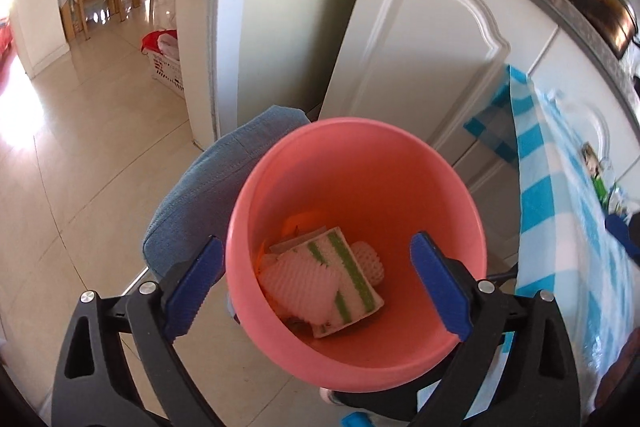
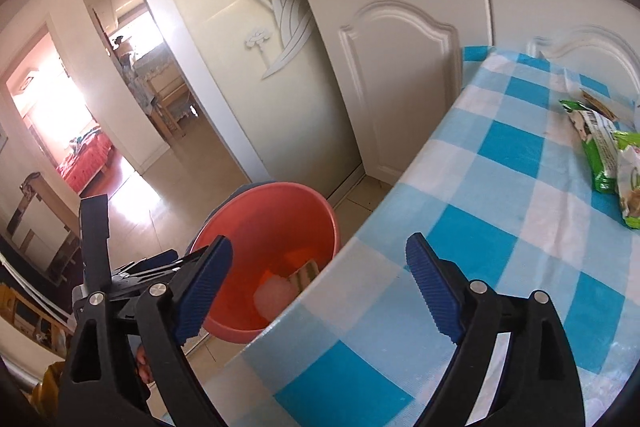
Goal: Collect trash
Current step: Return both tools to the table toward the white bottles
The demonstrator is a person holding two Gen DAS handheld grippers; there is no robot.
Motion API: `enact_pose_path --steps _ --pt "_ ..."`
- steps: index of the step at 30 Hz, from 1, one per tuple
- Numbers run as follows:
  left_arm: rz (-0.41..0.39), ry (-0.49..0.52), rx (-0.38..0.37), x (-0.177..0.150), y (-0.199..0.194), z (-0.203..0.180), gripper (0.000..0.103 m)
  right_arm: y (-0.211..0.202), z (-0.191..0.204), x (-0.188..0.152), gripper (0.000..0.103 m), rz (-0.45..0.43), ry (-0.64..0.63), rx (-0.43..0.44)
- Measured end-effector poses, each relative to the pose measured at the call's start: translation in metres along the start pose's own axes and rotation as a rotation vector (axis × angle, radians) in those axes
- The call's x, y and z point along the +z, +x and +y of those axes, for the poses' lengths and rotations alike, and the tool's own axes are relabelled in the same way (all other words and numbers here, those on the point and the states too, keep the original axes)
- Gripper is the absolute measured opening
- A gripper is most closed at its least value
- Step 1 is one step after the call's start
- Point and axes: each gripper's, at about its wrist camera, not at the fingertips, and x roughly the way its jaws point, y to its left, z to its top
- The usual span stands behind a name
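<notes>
A pink bin (image 1: pixel 356 187) stands on the floor beside the table; it holds a green-striped white box (image 1: pixel 348 279), white foam netting (image 1: pixel 300 287) and other scraps. My left gripper (image 1: pixel 316 279) hangs above the bin's mouth, open, with nothing between its blue fingers (image 1: pixel 436 283). In the right wrist view the same bin (image 2: pixel 276 219) sits left of the table edge. My right gripper (image 2: pixel 320 283) is open and empty over the table's corner. Green snack wrappers (image 2: pixel 600 143) lie on the checked cloth at the far right, well ahead of it.
The blue-and-white checked tablecloth (image 2: pixel 480 227) covers the table. White cabinet doors (image 1: pixel 424 67) and a grey counter with pots (image 1: pixel 600 3) stand behind. A blue-cushioned stool (image 1: pixel 208 179) sits next to the bin. Tiled floor (image 1: pixel 80 155) leads to a doorway and a laundry basket (image 1: pixel 168 63).
</notes>
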Motion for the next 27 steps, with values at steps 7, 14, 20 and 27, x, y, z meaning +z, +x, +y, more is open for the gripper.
enact_pose_path --steps 7,14,20,27 --pt "0.027 -0.064 -0.038 -0.001 -0.005 0.008 0.095 -0.039 -0.03 -0.003 0.09 -0.124 0.012 -0.019" --pt "0.038 -0.037 -0.059 0.0 -0.012 -0.008 0.095 -0.067 -0.067 -0.013 0.09 -0.234 0.088 -0.034" --pt "0.041 0.011 -0.079 0.002 -0.017 -0.036 0.095 -0.09 -0.102 -0.018 0.09 -0.296 0.188 -0.047" --pt "0.04 0.1 -0.11 0.0 -0.028 -0.081 0.095 -0.12 -0.145 -0.026 0.09 -0.388 0.294 -0.082"
